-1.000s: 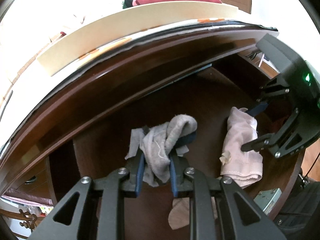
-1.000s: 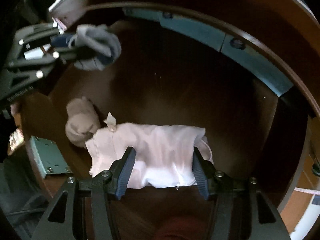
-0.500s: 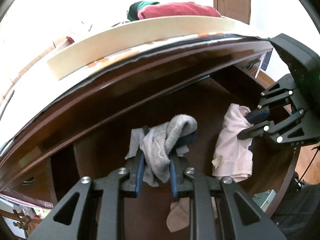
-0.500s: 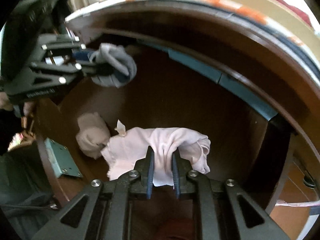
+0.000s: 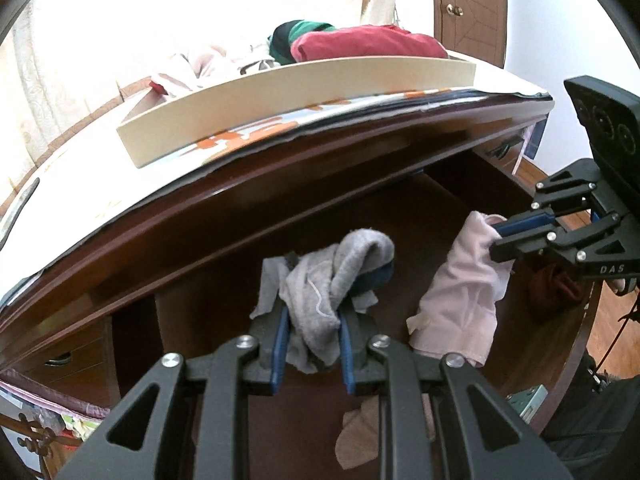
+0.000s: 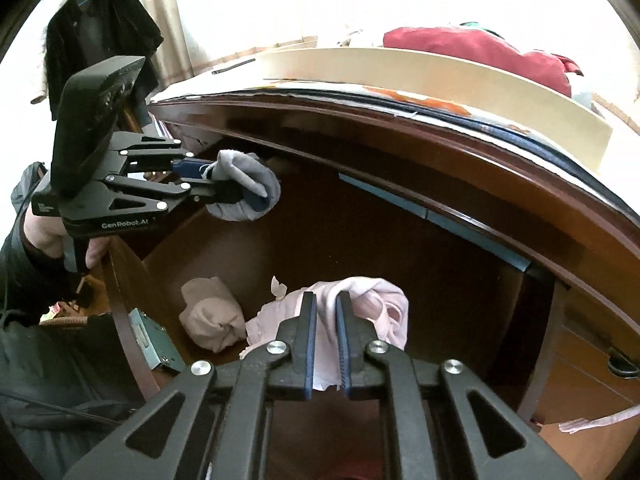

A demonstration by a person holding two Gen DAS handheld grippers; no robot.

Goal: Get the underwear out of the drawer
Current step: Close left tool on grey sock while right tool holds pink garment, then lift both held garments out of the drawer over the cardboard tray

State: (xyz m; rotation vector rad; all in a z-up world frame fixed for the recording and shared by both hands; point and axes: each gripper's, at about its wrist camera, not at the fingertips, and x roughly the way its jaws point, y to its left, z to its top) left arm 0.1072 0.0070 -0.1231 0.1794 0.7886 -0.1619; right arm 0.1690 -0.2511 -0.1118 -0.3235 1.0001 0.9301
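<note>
Right gripper (image 6: 325,330) has just closed on the pink underwear (image 6: 372,300) and lifts it above the drawer (image 6: 400,240) floor; left gripper (image 5: 313,346) stays clamped on grey underwear (image 5: 336,272), both pieces nearly out.

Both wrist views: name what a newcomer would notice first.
The left gripper is clamped on bunched grey underwear above the open wooden drawer, while the right gripper, its jaws just closed, pinches pale pink underwear beside it. A rolled beige garment lies near the drawer's front left corner.
</note>
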